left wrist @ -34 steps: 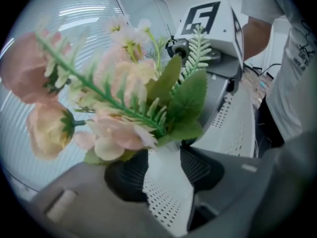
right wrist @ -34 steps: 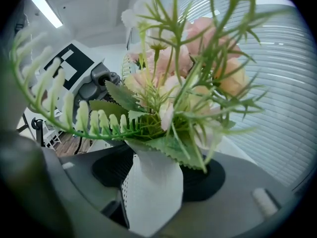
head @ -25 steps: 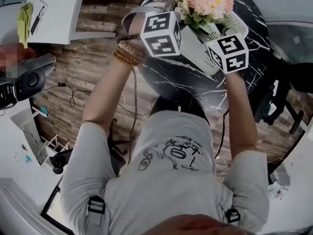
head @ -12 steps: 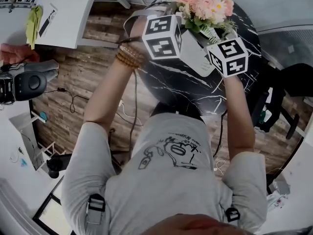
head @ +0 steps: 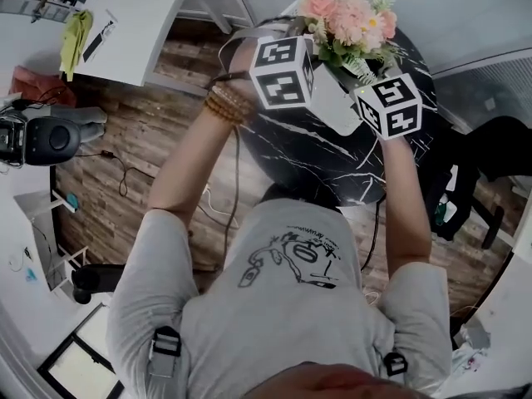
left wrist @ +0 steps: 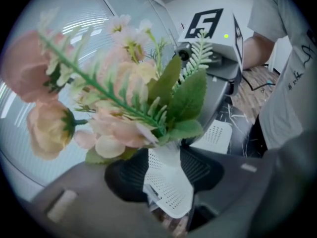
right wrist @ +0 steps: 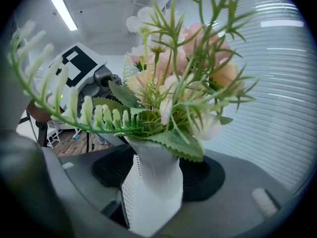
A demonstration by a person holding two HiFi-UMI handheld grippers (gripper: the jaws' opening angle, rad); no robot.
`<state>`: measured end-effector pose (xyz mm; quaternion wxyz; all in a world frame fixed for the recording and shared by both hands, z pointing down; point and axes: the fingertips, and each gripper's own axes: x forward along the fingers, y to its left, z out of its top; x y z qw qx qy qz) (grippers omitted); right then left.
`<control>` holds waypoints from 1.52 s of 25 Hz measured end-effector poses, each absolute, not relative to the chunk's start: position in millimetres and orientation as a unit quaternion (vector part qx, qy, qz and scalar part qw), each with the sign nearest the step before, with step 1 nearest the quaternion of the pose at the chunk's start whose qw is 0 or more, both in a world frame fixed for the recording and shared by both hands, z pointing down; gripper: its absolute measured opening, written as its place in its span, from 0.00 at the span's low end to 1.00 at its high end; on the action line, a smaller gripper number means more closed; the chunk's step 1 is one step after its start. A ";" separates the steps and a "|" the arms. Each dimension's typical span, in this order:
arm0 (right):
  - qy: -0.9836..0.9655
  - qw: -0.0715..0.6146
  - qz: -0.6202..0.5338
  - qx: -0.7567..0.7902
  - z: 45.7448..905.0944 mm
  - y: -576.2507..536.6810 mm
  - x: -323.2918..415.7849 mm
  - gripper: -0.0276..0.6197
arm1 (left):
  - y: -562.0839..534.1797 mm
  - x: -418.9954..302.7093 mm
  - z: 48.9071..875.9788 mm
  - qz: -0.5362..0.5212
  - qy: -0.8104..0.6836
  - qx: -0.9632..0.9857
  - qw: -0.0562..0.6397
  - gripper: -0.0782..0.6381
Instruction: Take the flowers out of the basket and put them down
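Left gripper [left wrist: 166, 177] and right gripper [right wrist: 153, 180] hang above the black marbled surface [head: 307, 152], higher than a second ago. The flowers [head: 349, 17] rose with them. Both grippers stay clamped on the white perforated sleeve [right wrist: 148, 197].

The head view looks steeply down from above the person's shoulders, which fill 6 o'clock, and along both arms to the round black desk [head: 324, 152] and the flowers [head: 349, 19] at 12 o'clock, well away from the lens. The left gripper view rides on the left gripper [left wrist: 166, 175] and faces along its jaws, close against the flowers. The right gripper view does likewise on the right gripper [right wrist: 153, 182], apparently from the opposite side. All three views share the flowers. The left gripper view catches the right marker cube [left wrist: 210, 26] at 1 o'clock, and the right gripper view catches the left marker cube [right wrist: 79, 66] at 10 o'clock.
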<state>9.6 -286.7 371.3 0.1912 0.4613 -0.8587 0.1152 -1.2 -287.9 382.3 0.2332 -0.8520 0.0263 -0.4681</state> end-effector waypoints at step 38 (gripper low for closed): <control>-0.819 0.194 0.107 0.530 324.0 -183.7 117.6 0.50 | -187.2 107.5 336.2 -0.434 -0.029 -0.856 0.280 0.39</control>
